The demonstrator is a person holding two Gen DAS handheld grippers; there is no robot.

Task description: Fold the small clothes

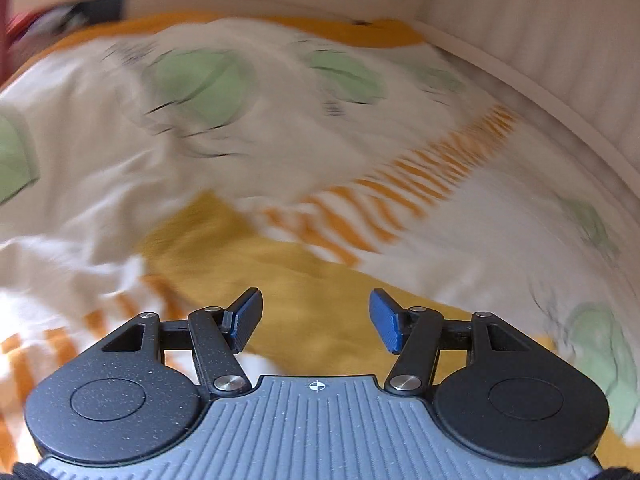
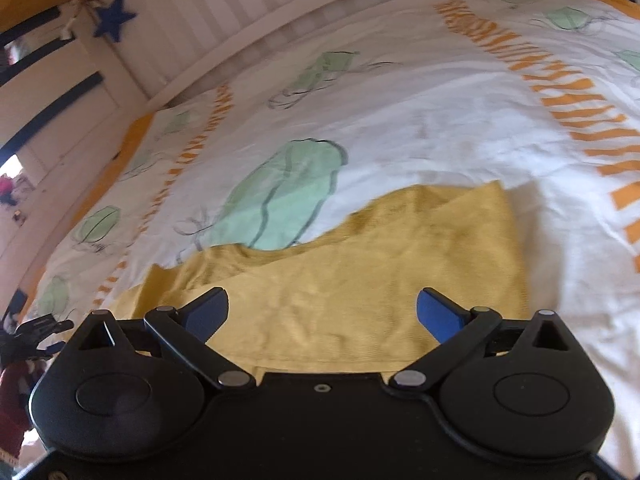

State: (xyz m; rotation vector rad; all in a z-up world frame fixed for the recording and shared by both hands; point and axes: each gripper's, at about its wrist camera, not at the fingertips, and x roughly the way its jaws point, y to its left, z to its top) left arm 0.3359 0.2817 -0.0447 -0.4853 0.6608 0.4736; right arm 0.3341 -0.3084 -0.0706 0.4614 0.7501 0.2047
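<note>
A small mustard-yellow garment (image 2: pixel 360 276) lies flat on a white bedcover with green and orange prints (image 2: pixel 440 120). In the right wrist view my right gripper (image 2: pixel 322 312) is open and empty, its jaws wide apart just above the garment's near part. In the left wrist view, which is motion-blurred, the same yellow garment (image 1: pixel 288 280) lies ahead and under my left gripper (image 1: pixel 316 316), which is open and empty above it.
A white slatted bed rail (image 2: pixel 224 12) runs along the far side of the bed, with a blue star (image 2: pixel 114 18) hanging on it. The rail also shows in the left wrist view (image 1: pixel 540 60). Room clutter lies beyond the left edge of the bed.
</note>
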